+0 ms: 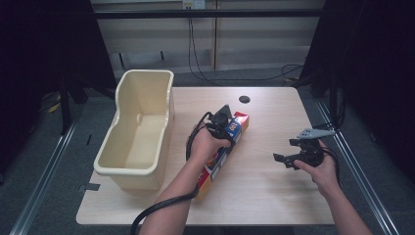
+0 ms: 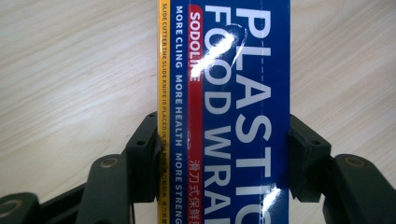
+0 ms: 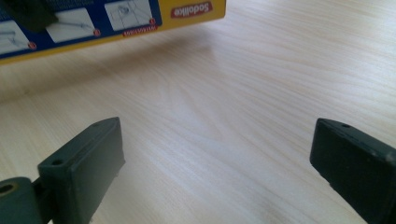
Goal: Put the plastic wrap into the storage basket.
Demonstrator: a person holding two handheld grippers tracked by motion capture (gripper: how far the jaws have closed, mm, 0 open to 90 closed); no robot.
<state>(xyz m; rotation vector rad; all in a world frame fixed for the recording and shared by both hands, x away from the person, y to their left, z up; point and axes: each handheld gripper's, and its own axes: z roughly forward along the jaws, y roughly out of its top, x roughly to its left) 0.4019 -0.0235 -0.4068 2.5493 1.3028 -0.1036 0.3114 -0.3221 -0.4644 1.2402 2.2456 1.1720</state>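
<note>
A: What do we have in the left gripper point(image 2: 223, 154)?

B: We have the plastic wrap box point(image 2: 224, 107) clamped across its width. In the left gripper view both black jaws press flat on the two long edges of the box, one on the yellow edge and one on the blue edge, with the blue face and its big white letters running up between them.

A: And where does the box sit on the table point(image 1: 274, 196)?

B: From the high view we see the box point(image 1: 226, 149) lying slantwise in the middle of the table, its far end pointing up and to the right, its near end close to the front edge beside the left forearm. The left gripper point(image 1: 222, 125) grips it toward the far end. Whether the box rests on the wood or hangs just above it, we cannot tell from above — though in the right gripper view the yellow edge of the box point(image 3: 112, 23) casts a soft shadow on the wood below it.

A: The bin?

B: The cream plastic bin point(image 1: 161, 93) stands on the left side of the table, just beside the box and the left hand point(image 1: 203, 144), not touching either as far as we can see.

A: And our right gripper point(image 1: 288, 157)?

B: It sits well apart to the right, held low over bare wood. Its jaws stand wide open — nothing is between them.
</note>
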